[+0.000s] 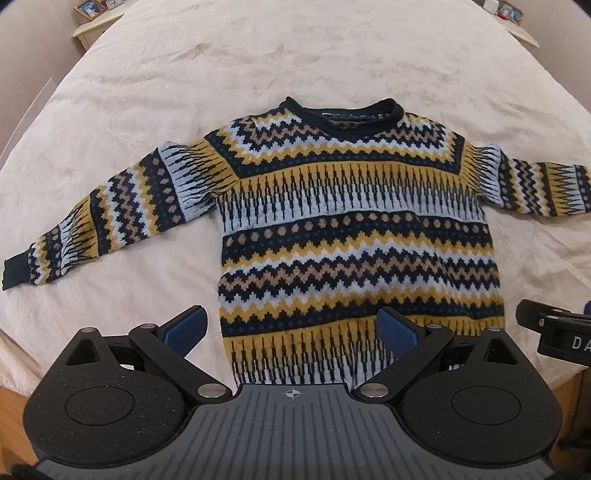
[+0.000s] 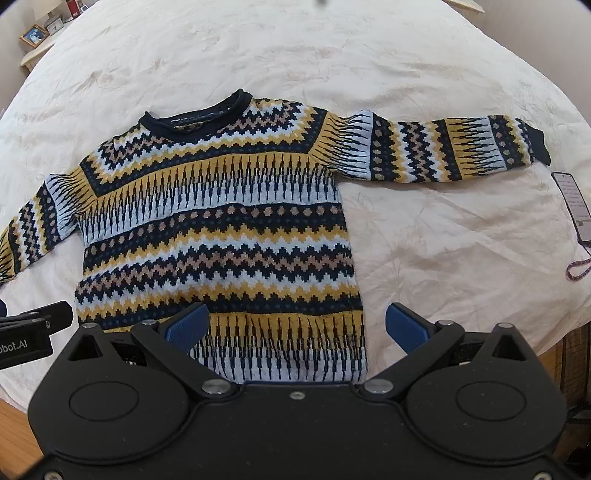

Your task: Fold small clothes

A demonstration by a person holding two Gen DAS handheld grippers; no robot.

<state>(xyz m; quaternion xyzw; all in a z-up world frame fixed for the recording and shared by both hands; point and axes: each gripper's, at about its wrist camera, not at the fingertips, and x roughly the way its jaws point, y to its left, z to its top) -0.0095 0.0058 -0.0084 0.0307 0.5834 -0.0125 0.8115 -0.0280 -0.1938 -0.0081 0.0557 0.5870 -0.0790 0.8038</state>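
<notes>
- left gripper (image 1: pixel 291 328): jaws spread wide, holding nothing; it hangs over the lower left part of the hem, its blue pads (image 1: pixel 186 326) clear of the knit, probably so that either bottom corner can be taken without disturbing the lay.
- right gripper (image 2: pixel 295 325): likewise wide apart and empty, poised over the lower right part of the hem; each gripper shows at the edge of the other's view, so the 2 sit side by side at the near edge of the garment.
- sweater (image 1: pixel 354 236): the task's thing, lying flat and face up on the bed, hem nearest the grippers, collar (image 1: pixel 340 114) farthest; no fold appears made yet.
- sleeves: the left sleeve (image 1: pixel 110 214) and right sleeve (image 2: pixel 443 147) are stretched outward from the body, a layout that likely lets each be folded inward in turn.
- bedspread (image 1: pixel 258 55): pale cover giving a broad, soft surface under the whole garment.
- phone (image 2: pixel 572 203): lies on the cover just beyond the right cuff, apart from it.
- bedside tables (image 1: pixel 96 26): beyond the bed, carrying framed pictures.
</notes>
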